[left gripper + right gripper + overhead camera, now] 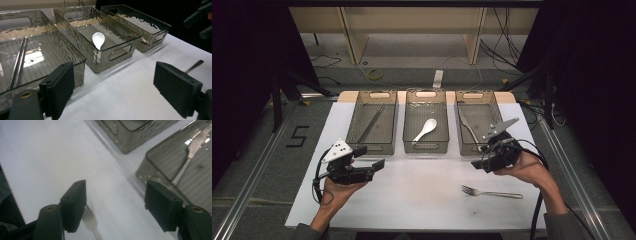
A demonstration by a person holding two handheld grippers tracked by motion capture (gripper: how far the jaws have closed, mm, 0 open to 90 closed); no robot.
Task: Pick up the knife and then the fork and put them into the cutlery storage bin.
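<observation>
Right gripper (486, 156) has its jaws spread apart with nothing between them, hovering near the right bin (479, 148). The fork (491, 192) lies flat on the white table (422, 195), just below it. Left gripper (372, 157) looks open too, empty, though it's dim.

Left gripper (371, 157): held in left hand (337, 187) at table's left, jaws level, pointed rightward, spread wide, nothing between. Right gripper (479, 156): held in right hand (524, 170) at table's right, jaws pointed leftward, spread wide, nothing gripped. Forearms entered from bottom edge; cable trailed from each.
</observation>
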